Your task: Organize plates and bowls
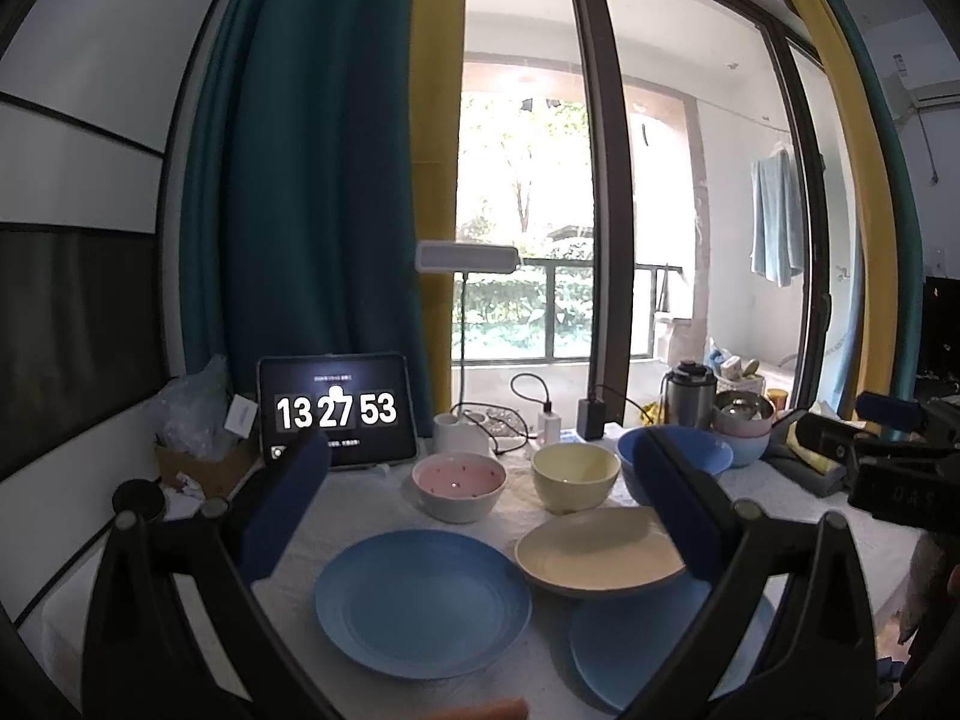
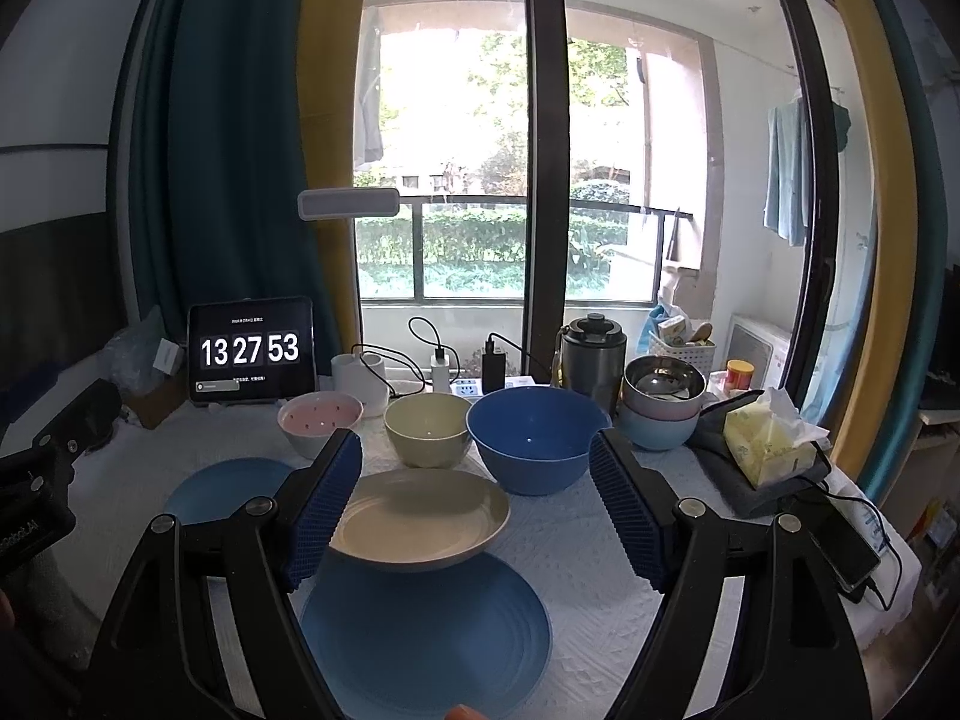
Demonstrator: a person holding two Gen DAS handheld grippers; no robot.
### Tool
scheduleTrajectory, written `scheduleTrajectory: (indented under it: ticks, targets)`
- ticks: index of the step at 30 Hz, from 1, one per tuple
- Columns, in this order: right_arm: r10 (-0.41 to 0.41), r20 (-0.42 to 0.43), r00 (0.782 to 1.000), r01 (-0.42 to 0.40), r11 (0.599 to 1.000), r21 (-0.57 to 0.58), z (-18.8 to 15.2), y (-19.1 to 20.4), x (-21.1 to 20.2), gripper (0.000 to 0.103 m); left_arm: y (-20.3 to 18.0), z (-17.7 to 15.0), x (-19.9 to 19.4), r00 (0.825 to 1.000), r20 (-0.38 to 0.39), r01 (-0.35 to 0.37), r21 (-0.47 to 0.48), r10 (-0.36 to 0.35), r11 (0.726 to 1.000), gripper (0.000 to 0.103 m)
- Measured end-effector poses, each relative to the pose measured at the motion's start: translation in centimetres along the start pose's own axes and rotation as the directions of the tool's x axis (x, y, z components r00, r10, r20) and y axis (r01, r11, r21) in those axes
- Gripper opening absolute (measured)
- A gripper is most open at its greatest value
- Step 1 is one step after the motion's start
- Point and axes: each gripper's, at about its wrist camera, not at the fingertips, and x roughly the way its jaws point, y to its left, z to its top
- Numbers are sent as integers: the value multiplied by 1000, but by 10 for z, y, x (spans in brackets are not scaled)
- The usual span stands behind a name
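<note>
Tablet clock (image 2: 251, 354), flask (image 2: 593, 360) and tissue pack (image 2: 768, 444) are ranged behind three bowls: pink (image 2: 320, 421), cream (image 2: 427, 427), blue (image 2: 534, 437). Left gripper (image 1: 480, 501) and right gripper (image 2: 477, 504) are spread wide, nothing grasped. Cream plate (image 2: 420, 519) is seen over a ribbed blue plate (image 2: 426, 630); a second blue plate (image 1: 423, 600) lies beside.

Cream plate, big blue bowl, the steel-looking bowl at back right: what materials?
Cream plate: matte, pastel, no glare; looks like plastic or wheat-straw composite, glazed ceramic unlikely.
Big blue bowl: same dull, even finish, thin rim; probably the same plastic type.
Back-right bowl: mirror-bright grey with sharp reflections; most likely stainless steel.
</note>
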Motion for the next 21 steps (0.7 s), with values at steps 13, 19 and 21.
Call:
scheduleTrajectory:
  ticks: [13, 19, 21]
  targets:
    - [12, -14, 1000, -12, 1000, 5, 2, 2, 6, 81, 5, 0, 3, 1000, -8, -9, -1, 9, 1000, 102]
    - [6, -23, 1000, -6, 1000, 9, 2, -1, 9, 81, 3, 0, 4, 1000, -16, -3, 4, 3, 1000, 102]
    - [4, -24, 1000, -4, 1000, 11, 2, -1, 9, 81, 2, 1, 4, 1000, -15, -1, 5, 1, 1000, 102]
